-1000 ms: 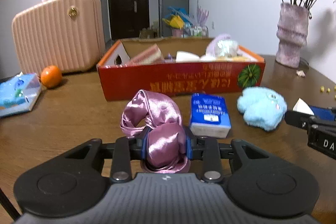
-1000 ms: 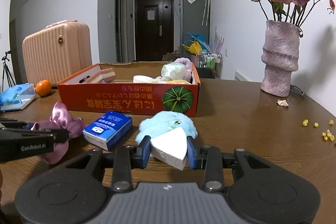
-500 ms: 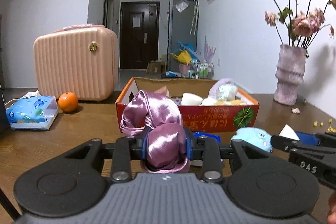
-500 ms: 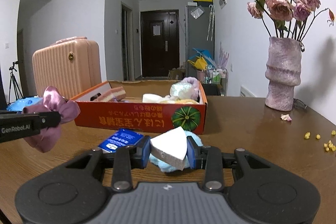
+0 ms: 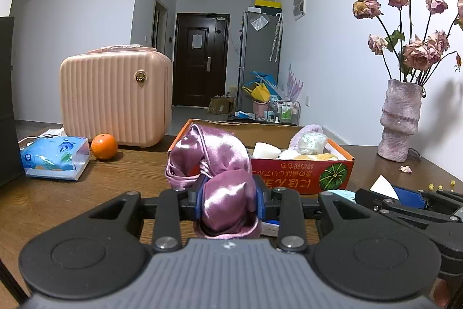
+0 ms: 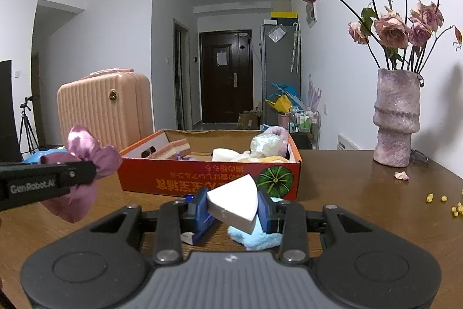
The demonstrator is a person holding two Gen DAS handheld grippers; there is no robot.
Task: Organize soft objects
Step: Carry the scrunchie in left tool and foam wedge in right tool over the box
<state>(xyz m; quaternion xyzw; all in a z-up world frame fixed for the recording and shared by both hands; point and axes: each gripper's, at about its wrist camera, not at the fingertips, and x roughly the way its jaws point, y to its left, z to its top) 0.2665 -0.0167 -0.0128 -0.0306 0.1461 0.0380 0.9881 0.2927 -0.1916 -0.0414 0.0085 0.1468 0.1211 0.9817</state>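
I had the left gripper [image 5: 228,200] clamped on the pink bow [image 5: 222,178]; its satin bulged between the blue pads and spilled out above and below them, held off the table [image 5: 72,201] in front of the red box [image 5: 303,173]. My right gripper [image 6: 233,207] was closed on the white wedge [image 6: 234,200], pinched by its flat sides with the point toward the box [image 6: 208,178]. Under that wedge, on the table, lay the blue plush [image 6: 257,236] and a blue packet [image 6: 196,233], both partly hidden by the fingers.
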